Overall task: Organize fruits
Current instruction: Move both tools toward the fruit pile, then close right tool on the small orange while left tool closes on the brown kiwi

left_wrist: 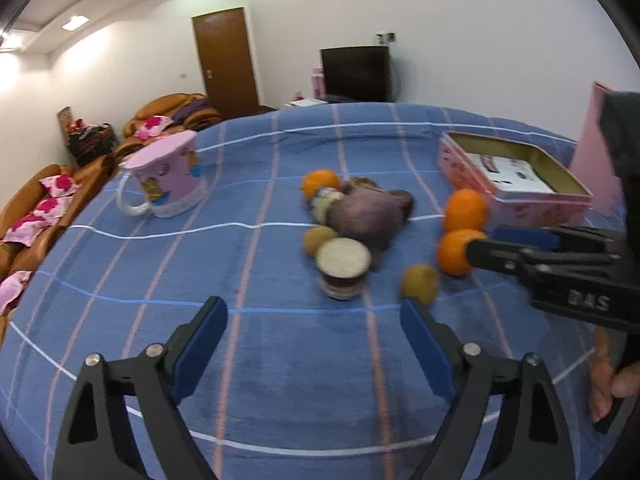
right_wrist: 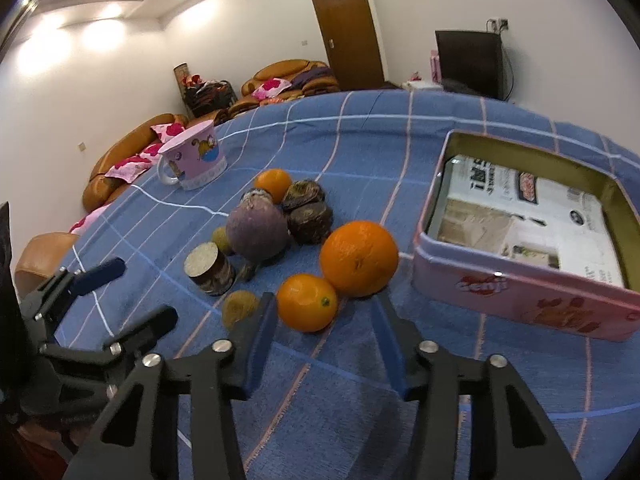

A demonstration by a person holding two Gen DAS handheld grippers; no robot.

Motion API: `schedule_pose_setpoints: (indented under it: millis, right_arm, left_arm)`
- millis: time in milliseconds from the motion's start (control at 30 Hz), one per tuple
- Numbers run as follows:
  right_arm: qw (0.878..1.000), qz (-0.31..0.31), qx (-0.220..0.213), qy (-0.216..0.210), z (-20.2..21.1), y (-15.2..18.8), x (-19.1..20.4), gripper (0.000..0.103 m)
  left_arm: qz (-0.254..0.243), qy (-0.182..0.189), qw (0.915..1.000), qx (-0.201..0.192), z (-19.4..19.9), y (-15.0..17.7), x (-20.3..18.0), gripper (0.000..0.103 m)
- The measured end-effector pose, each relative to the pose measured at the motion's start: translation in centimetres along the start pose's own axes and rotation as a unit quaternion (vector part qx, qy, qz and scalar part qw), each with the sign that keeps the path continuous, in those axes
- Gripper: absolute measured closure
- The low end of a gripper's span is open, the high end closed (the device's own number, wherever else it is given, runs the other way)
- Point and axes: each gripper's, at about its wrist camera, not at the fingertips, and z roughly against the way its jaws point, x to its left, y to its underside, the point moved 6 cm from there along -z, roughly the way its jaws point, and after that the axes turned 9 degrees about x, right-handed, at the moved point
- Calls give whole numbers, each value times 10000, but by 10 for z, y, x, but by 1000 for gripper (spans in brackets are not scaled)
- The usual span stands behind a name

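While the right gripper (right_wrist: 324, 316) stands with its jaws part closed around the small orange (right_wrist: 307, 302), the blue pads flank the fruit on both sides; whether they press on it cannot be told, and the fruit rests on the blue checked cloth (right_wrist: 360, 136). Just behind, touching it, sits the large orange (right_wrist: 359, 258), with the open pink tin (right_wrist: 516, 300) beside that. The left gripper (left_wrist: 314, 320) stands wide open over bare cloth, holding nothing.

Judgement on handling: the small orange looks firm, round and light, with a smooth rind that may roll or slip; a hold across its widest girth appears soundest.

Only the right wrist view shows the paper lining the tin and the two dark scaly fruits (right_wrist: 308, 208) behind the purple round fruit (right_wrist: 258, 230). Only the left wrist view shows the person's hand (left_wrist: 612, 380) carrying the right gripper.
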Motion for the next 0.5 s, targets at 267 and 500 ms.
schedule_pose_setpoints:
  millis: [267,500]
  right_arm:
    - [9989,29,295,-371,-12,1,4,57]
    - [9970,51,497,-590,-20,3,10,61]
  left_arm:
    - [171,711,9970,237,-10,-2,-21,16]
    - [145,694,9969,352,-14,-1,-30,18]
